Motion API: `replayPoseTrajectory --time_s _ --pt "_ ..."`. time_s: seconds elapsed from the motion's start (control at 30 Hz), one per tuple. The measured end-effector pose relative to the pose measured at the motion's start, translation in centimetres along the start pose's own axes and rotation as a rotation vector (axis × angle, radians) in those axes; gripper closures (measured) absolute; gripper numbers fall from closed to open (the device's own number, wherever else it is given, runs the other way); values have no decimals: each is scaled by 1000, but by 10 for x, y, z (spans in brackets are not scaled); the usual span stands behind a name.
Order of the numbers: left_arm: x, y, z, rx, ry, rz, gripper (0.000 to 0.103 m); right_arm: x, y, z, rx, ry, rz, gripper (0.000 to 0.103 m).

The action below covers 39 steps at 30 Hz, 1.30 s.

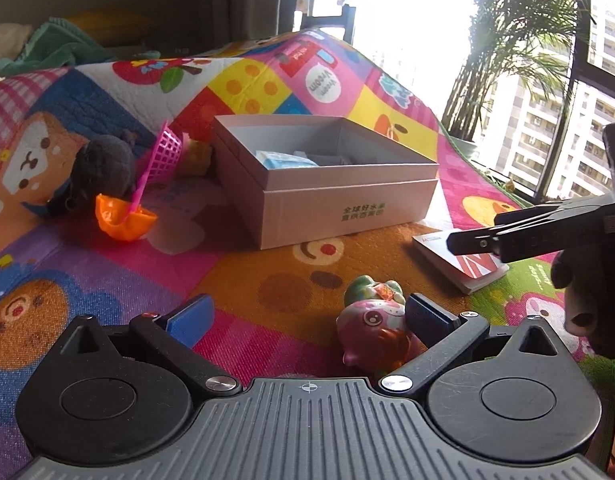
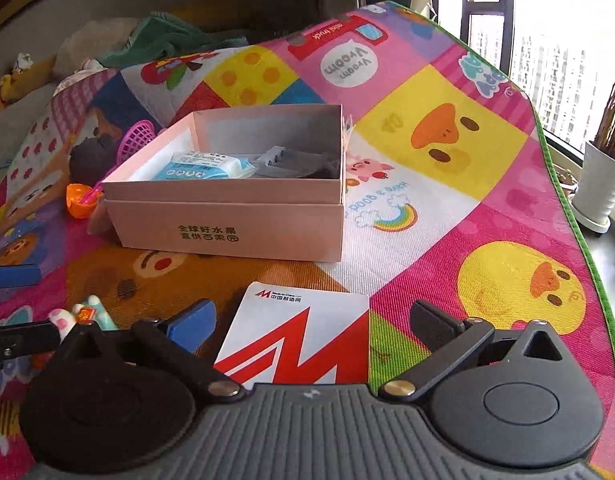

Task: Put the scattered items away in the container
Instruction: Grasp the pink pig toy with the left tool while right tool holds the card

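Both grippers gaped, holding nothing. The right gripper (image 2: pixel 311 320) straddled the booklet (image 2: pixel 299 340) at lower centre, before the box (image 2: pixel 227 232): thin, stiff, probably slick, best pinched by its edges. The left gripper (image 1: pixel 307 316) hung over the light toy (image 1: pixel 373 320).

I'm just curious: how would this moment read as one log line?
left gripper: open, at toy figure | right gripper: open, over card pack | box: partly filled
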<state>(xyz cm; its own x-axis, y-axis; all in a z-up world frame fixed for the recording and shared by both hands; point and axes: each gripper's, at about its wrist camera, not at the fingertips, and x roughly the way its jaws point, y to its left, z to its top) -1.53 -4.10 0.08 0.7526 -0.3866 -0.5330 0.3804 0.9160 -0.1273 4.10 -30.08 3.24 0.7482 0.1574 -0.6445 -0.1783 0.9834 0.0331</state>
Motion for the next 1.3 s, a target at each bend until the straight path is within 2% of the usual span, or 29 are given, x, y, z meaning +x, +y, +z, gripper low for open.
replayPoseTrajectory --time_s 0.1,0.17,0.2,0.3,0.47,0.7,0.73,0.77,0.8,0.83,0.9,0.97,1.2,1.3 --pt "-5 -1 0 26 7 -40 0 16 1 -1 23 64 9 0" --pt "-11 -8 0 79 7 -85 0 12 9 -6 -36 56 14 8" --pt "-13 -13 0 109 9 -93 0 7 12 -9 -65 48 23 16" --pt "-11 -27 1 169 26 -78 0 -5 17 -13 -91 53 43 18" --pt "8 -46 4 213 86 4 0 -30 18 -21 -104 29 56 20" --pt "10 -59 11 238 79 21 1 -74 6 -20 -47 -45 87 20" --pt "10 -60 11 237 82 24 6 -79 5 -20 -41 -57 89 20" --pt "11 -61 11 235 90 24 20 -84 5 -20 -37 -67 92 20" --pt "11 -61 11 233 101 23 28 -88 5 -20 -34 -77 94 20" --pt "11 -62 11 231 108 23 34 -92 5 -20 -32 -86 95 20" --pt "8 -64 10 244 107 28 35 -100 5 -20 -32 -103 95 20" --pt "1 -66 9 269 95 39 53 -108 5 -21 -31 -121 96 20" --pt "-29 -72 21 331 2 66 70 -136 5 -15 -18 -193 111 20" --pt "-33 -71 26 323 0 43 68 -141 6 -11 -19 -214 108 20"
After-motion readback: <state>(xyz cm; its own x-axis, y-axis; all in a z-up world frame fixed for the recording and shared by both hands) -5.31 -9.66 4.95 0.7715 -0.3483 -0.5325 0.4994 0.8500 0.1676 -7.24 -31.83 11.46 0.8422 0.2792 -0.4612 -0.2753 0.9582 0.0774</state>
